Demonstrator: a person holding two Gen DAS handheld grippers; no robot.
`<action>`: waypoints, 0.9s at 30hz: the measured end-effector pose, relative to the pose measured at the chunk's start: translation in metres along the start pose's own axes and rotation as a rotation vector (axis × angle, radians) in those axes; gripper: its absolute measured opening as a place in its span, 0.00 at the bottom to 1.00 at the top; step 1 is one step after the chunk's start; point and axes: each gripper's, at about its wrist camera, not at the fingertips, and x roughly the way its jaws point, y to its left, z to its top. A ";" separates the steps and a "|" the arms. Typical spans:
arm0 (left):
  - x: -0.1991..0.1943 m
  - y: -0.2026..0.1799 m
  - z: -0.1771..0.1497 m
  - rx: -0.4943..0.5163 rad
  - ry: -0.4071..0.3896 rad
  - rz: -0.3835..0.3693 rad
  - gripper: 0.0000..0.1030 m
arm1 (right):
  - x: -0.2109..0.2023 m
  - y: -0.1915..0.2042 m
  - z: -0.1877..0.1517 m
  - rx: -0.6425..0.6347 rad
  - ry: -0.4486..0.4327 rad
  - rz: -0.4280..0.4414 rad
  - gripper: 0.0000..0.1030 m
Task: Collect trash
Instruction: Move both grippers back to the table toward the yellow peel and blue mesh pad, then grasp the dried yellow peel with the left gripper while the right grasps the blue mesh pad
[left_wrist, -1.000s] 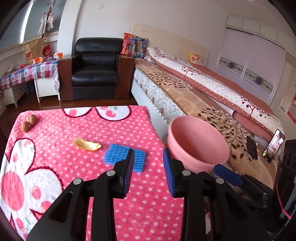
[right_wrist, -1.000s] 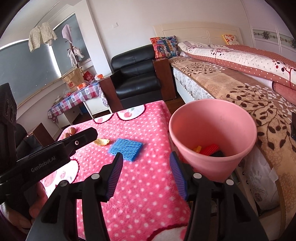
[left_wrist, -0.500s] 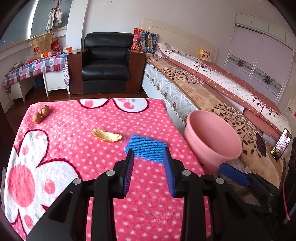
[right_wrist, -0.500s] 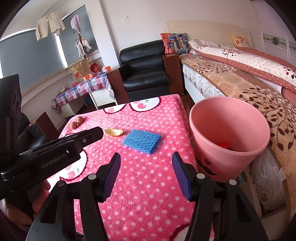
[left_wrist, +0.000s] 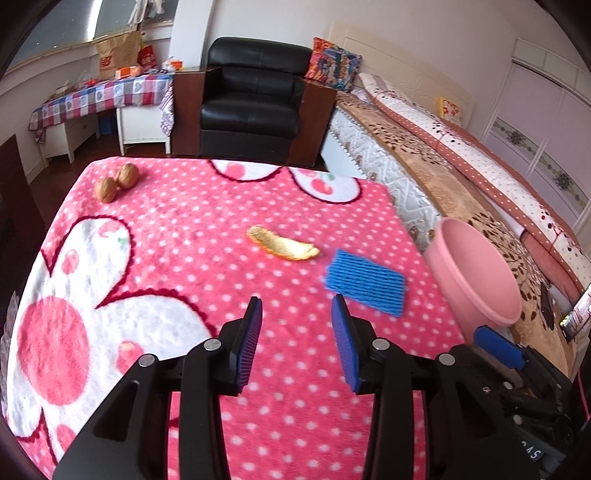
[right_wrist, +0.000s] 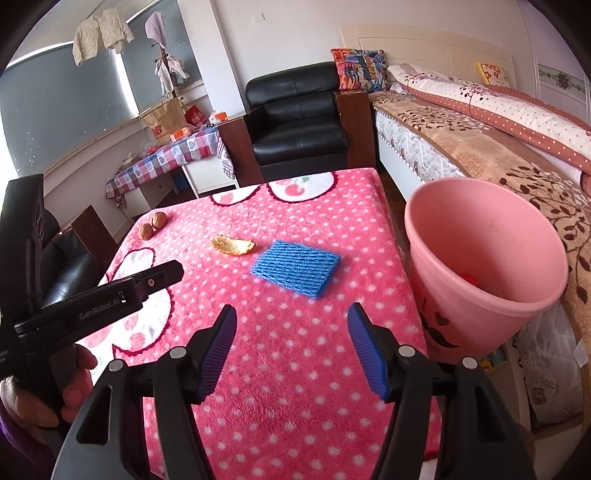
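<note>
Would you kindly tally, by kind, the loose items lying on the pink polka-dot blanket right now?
Walnuts: 2
Orange peel: 1
Blue foam net: 1
Total: 4
The pink bin stands off the blanket's edge, so it is not counted.

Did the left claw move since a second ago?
Yes. The left claw swung left, away from the pink bin; the blue foam net, earlier between its fingers, now sits to its right.
</note>
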 end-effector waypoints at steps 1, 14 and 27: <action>0.002 0.005 0.000 -0.010 0.004 0.007 0.38 | 0.003 0.001 0.000 -0.003 0.005 0.003 0.61; 0.021 0.024 0.014 -0.063 0.033 0.035 0.38 | 0.031 0.008 0.010 -0.050 0.041 0.028 0.62; 0.096 0.033 0.052 -0.250 0.131 0.036 0.38 | 0.055 0.012 0.024 -0.094 0.053 0.034 0.62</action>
